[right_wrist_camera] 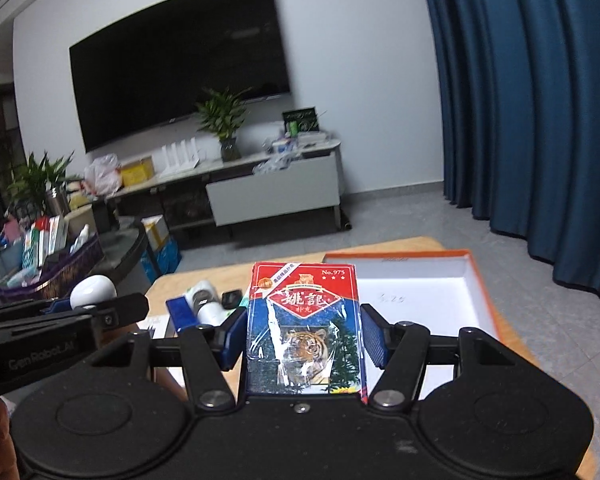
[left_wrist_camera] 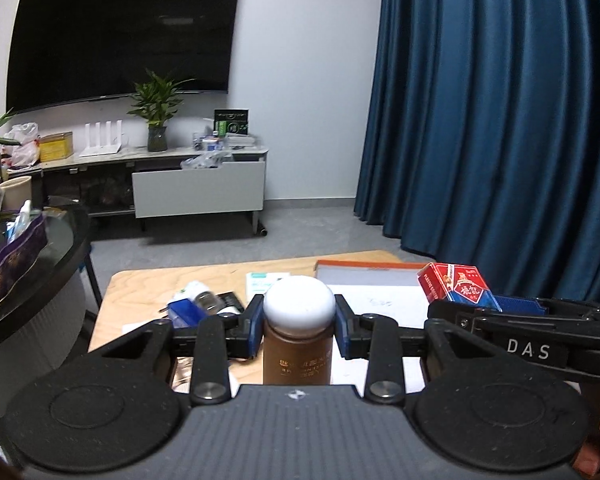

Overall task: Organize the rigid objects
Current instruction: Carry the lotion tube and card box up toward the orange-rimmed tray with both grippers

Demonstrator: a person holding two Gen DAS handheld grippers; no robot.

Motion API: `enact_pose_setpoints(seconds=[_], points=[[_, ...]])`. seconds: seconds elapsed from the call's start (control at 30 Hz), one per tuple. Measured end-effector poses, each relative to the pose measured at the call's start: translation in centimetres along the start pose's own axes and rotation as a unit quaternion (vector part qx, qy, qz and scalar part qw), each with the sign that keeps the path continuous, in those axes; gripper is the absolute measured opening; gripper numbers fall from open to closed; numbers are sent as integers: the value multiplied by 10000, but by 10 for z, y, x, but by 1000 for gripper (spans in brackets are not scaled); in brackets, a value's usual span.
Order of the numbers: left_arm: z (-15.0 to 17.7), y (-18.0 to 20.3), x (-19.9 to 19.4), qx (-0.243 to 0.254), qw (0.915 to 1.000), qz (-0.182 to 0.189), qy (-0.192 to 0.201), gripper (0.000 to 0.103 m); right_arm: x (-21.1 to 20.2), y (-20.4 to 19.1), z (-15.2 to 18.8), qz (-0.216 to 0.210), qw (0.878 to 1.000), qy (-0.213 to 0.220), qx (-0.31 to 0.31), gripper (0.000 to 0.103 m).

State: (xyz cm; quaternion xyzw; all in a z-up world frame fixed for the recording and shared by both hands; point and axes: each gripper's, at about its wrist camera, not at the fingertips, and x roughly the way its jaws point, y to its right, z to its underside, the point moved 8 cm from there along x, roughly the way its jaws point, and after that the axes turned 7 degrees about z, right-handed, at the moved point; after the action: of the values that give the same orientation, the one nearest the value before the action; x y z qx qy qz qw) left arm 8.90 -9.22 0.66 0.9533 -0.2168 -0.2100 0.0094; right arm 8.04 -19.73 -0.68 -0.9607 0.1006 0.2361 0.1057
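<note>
So both hands are loaded. The left hand-held gripper (left_wrist_camera: 299, 326) is clamped on a brown bottle with a white cap (left_wrist_camera: 299, 332), the right hand-held gripper (right_wrist_camera: 302, 338) is clamped on a pack of playing cards (right_wrist_camera: 303, 326), and both are held up above the table (left_wrist_camera: 140, 280). The orange-rimmed box (right_wrist_camera: 420, 276) at 1 o'clock looks empty, so I'd guess nothing's sorted yet. A few small items (right_wrist_camera: 204, 300) sit loose at 10 o'clock.
</note>
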Motion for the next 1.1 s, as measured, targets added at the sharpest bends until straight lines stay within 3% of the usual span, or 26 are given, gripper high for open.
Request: enact_pose_setpoints(seconds=[0.63, 1.1], points=[[-6, 14, 7, 36, 9996, 217, 147, 36, -18, 30, -10, 173, 9988, 307, 328, 71], [-3, 5, -2, -114, 9997, 27, 209, 36, -6, 28, -9, 139, 9990, 197, 388, 71]])
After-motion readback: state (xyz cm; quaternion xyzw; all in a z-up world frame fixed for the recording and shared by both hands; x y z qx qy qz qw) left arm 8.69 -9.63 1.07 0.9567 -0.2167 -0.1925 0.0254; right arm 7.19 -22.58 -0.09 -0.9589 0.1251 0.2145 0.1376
